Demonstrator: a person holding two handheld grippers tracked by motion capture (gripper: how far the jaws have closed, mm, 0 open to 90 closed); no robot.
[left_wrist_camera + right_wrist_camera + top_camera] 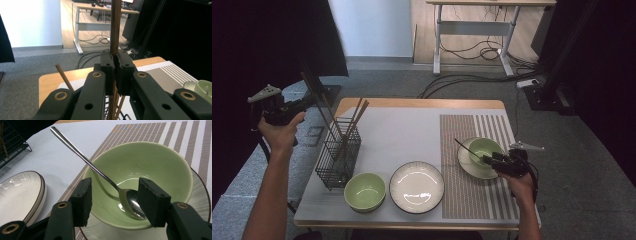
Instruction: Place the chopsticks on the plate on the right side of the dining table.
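In the high view, the left tongs (314,96) are hanging off the left edge of the pale counter (412,125), up and to the left of the black wire-mesh utensil basket (338,155), and are clenching a dark brown wooden chopstick (319,107) that is slanting down towards that basket. More brown wooden chopsticks (354,117) are standing in the basket. Just right of the basket a green ceramic bowl (365,191) is sitting, then a white round plate with a dark rim (417,187). Well to the right of the basket, on the striped brown-and-white placemat (492,130), the right tongs (487,160) are hovering at a second green bowl (484,148) standing on a white saucer (469,167).

In the left gripper view, the left tongs (115,67) are pinching the dark chopstick (115,27) upright (pads pressing on both sides), with the basket's chopsticks (117,105) below.

In the right gripper view, the right tongs (113,202) are standing released over the near rim of the second green bowl (155,162); a long-handled steel spoon (100,172) is lying in that bowl, its handle leaning out towards the basket (12,147).
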